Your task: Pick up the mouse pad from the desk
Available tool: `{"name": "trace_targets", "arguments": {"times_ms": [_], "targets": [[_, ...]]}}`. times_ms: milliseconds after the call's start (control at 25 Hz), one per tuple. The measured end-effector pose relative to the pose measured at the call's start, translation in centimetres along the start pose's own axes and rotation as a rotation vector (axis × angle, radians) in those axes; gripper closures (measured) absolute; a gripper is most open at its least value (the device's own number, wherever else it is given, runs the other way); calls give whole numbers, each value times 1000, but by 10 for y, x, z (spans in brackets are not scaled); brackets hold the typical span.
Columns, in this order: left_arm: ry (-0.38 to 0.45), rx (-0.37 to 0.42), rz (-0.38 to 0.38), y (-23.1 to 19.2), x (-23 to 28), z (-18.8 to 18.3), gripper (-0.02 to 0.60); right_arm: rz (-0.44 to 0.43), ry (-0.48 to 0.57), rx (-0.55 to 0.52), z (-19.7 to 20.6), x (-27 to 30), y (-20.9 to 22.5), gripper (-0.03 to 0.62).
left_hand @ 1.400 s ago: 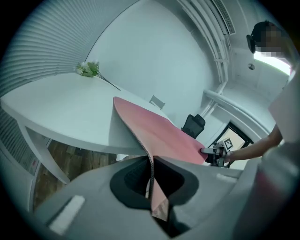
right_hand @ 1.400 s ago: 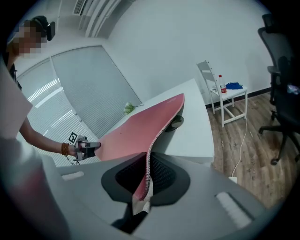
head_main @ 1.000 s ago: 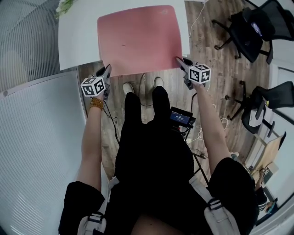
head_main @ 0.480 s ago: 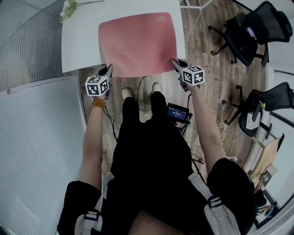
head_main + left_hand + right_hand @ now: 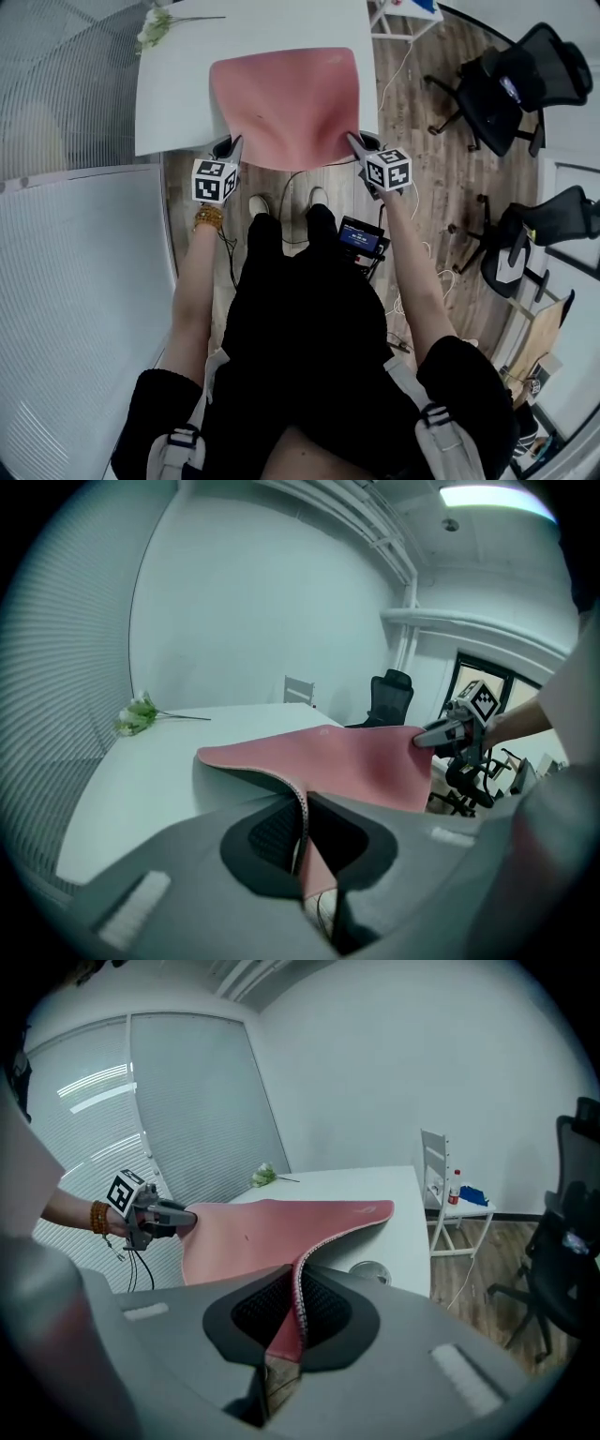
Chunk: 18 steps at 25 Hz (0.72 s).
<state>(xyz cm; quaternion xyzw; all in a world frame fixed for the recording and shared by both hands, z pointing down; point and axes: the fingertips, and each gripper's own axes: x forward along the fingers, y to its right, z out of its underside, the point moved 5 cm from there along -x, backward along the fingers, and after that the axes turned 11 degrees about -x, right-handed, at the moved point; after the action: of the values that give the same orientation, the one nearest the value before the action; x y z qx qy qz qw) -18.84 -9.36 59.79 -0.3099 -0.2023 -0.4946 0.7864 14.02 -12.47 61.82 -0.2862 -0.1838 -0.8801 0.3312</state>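
Observation:
A large pink mouse pad point(image 5: 286, 103) hangs sagging over the near edge of the white desk point(image 5: 178, 84). My left gripper point(image 5: 234, 143) is shut on its near left corner, and my right gripper point(image 5: 352, 140) is shut on its near right corner. In the left gripper view the pad point(image 5: 347, 757) runs out of the shut jaws toward the right gripper point(image 5: 441, 735). The right gripper view shows the pad point(image 5: 272, 1232) pinched between its jaws, with the left gripper point(image 5: 164, 1218) at the far corner. The pad's far edge still lies on the desk.
A sprig of white flowers point(image 5: 155, 28) lies at the desk's far left. Black office chairs point(image 5: 511, 84) stand on the wooden floor to the right. A white side stand point(image 5: 455, 1204) with a bottle stands beside the desk. A slatted wall point(image 5: 66, 84) runs along the left.
Both grippers have drawn closer together and lifted the near edge, so the pad, flat a second ago, now sags in the middle between them.

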Motion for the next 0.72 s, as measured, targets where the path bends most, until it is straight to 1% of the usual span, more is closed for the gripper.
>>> {"name": "trace_targets", "arguments": {"times_ms": [240, 360, 720], "targets": [[58, 119, -11, 14, -4, -37, 567, 17, 48, -91, -35, -9, 0, 557], [91, 165, -14, 18, -6, -56, 568, 29, 78, -132, -55, -11, 3, 557], [195, 204, -52, 25, -23, -116, 567, 79, 189, -232, -133, -22, 13, 559]]}}
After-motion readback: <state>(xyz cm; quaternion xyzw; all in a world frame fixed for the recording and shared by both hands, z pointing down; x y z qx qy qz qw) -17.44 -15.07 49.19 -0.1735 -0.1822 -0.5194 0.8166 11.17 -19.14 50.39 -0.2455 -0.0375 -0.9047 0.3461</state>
